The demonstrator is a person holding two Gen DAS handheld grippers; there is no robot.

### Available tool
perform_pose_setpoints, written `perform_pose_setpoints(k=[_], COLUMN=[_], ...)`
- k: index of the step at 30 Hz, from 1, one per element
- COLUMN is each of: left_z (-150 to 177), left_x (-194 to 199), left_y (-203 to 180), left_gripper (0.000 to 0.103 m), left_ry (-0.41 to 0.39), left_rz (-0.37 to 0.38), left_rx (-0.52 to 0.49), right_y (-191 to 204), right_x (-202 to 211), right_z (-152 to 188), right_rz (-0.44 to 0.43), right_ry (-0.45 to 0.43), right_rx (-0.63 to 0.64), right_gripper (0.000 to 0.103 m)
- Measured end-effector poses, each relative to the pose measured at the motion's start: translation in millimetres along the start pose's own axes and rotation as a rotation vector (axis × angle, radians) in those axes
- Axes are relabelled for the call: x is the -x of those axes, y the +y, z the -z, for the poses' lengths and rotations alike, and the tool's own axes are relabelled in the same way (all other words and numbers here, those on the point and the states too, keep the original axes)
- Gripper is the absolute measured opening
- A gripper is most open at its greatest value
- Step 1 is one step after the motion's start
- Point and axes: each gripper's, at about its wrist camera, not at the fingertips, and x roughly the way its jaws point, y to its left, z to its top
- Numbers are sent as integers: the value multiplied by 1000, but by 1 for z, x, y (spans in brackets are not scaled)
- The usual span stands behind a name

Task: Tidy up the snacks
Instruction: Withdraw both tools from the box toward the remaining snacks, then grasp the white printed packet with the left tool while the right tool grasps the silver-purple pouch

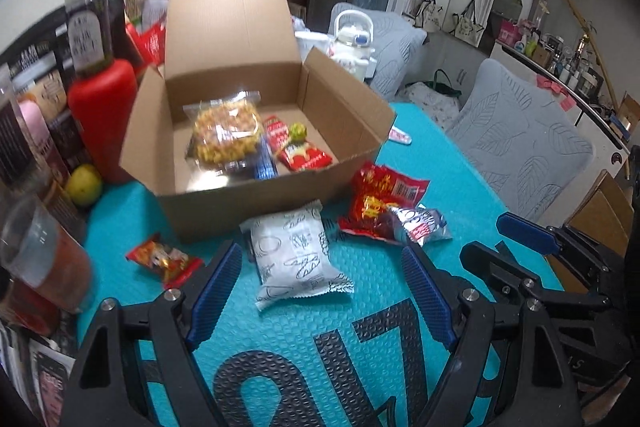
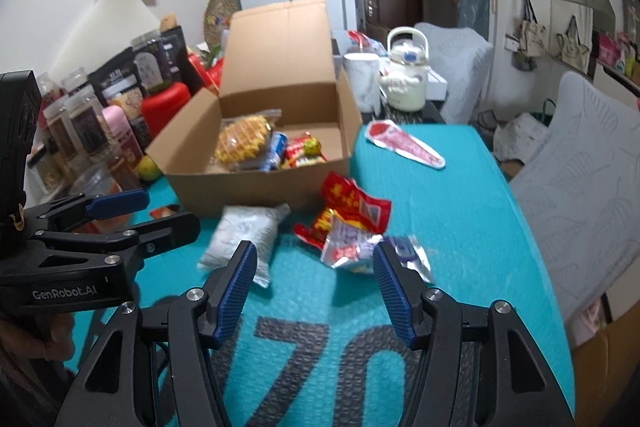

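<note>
The cardboard box (image 1: pixel 256 163) sits open on the teal counter (image 1: pixel 440 195), already holding a yellow waffle bag (image 1: pixel 224 135) and 2 small red packets. Just in front of the box lies a white bun packet (image 1: pixel 296 255); to its right, a crumpled red bag (image 1: pixel 380 203) touches a silver wrapper (image 1: pixel 420 227). A small red candy packet (image 1: pixel 164 259) lies in front of the box's left corner. The left tongs (image 1: pixel 320 267) are spread, the white packet between them, untouched. The right tongs (image 2: pixel 314 263) are spread and empty, with the silver wrapper (image 2: pixel 348 247) just beyond the tips.
</note>
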Motion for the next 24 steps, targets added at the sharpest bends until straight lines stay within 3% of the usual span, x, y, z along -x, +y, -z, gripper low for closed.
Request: perform_pose_setpoints(k=[4, 11, 21, 24], left_z=[3, 2, -8, -8], left_x=[-20, -58, -107, -119], left_y=[3, 5, 22, 25], left_gripper=[82, 82, 82, 82], left_ry=[31, 96, 170, 198], left_rz=[4, -28, -108, -112], left_rx=[31, 41, 69, 78], right_y=[-11, -28, -62, -73], right_x=[-15, -41, -80, -90], right_z=[7, 12, -2, -8], right_rz=[9, 36, 4, 45], right_ry=[21, 47, 98, 111], right_rx=[-26, -45, -182, -239], right_gripper=[66, 87, 87, 87])
